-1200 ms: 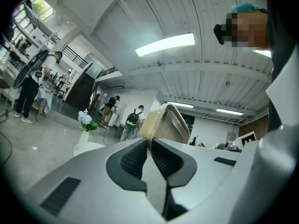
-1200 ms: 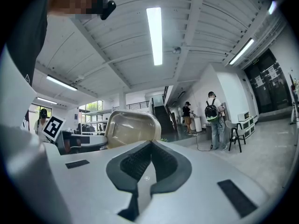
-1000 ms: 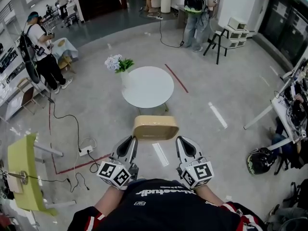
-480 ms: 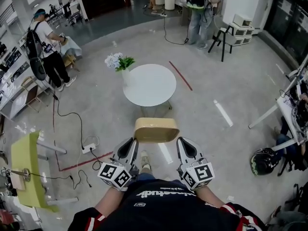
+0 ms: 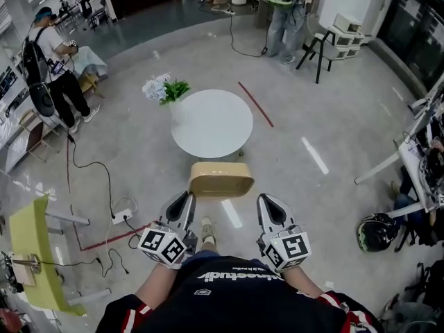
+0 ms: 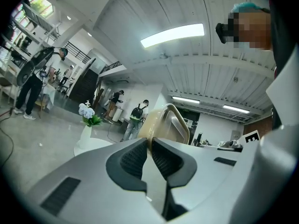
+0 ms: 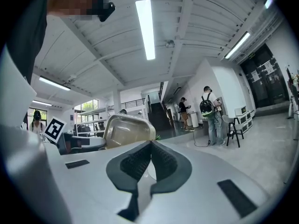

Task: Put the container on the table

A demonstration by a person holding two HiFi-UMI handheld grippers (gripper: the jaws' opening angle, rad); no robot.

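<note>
Pinching the thin rim at either end of the tan container (image 5: 220, 180), the left hand-held gripper (image 5: 186, 198) and the right hand-held gripper (image 5: 267, 201) are holding it in the air over the floor (image 5: 326, 116), just near of the round white bench (image 5: 211, 127), each pair of jaws closing tight on that rim. A vase of flowers (image 5: 161, 92) is standing at the bench's far left edge. From above the container is showing only a flat tan face, so its contents are staying hidden.
</note>
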